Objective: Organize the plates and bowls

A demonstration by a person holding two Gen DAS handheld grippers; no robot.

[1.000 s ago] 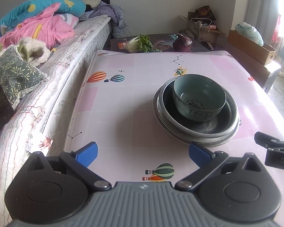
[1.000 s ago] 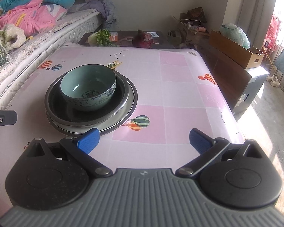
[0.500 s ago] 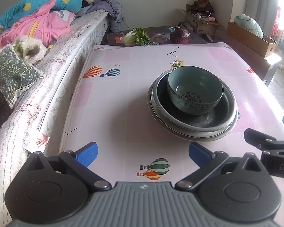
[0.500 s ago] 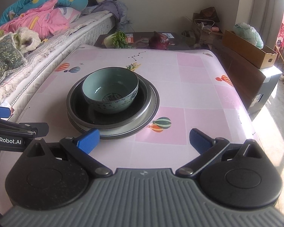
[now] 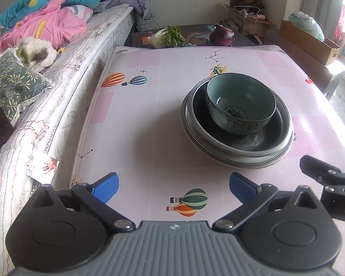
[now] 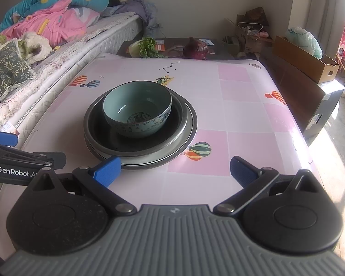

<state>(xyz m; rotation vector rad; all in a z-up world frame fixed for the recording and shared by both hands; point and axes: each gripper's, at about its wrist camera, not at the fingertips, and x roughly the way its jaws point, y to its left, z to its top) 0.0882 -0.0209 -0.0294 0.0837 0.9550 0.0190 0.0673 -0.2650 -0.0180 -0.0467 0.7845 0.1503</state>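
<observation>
A teal bowl point(image 5: 240, 105) sits inside a dark metal dish point(image 5: 271, 138) stacked on a wider metal plate point(image 5: 218, 158), on the pink table. The stack also shows in the right wrist view: bowl point(image 6: 138, 110), dish point(image 6: 103, 138), plate point(image 6: 186, 140). My left gripper point(image 5: 173, 187) is open and empty, above the table near its front edge, left of and short of the stack. My right gripper point(image 6: 175, 171) is open and empty, just in front of the plate's near rim. Each gripper shows at the edge of the other's view.
The pink patterned table point(image 5: 135, 124) has a bed point(image 5: 64, 53) with bedding along its left side. A low dark table beyond holds greens point(image 5: 170, 36) and a red cabbage point(image 5: 222, 34). Cardboard boxes point(image 6: 303, 57) stand at the right.
Both grippers have drawn back and risen slightly from the stack. The stack now sits further left-centre in the right wrist view. Both stay open; the dishes have not moved.
</observation>
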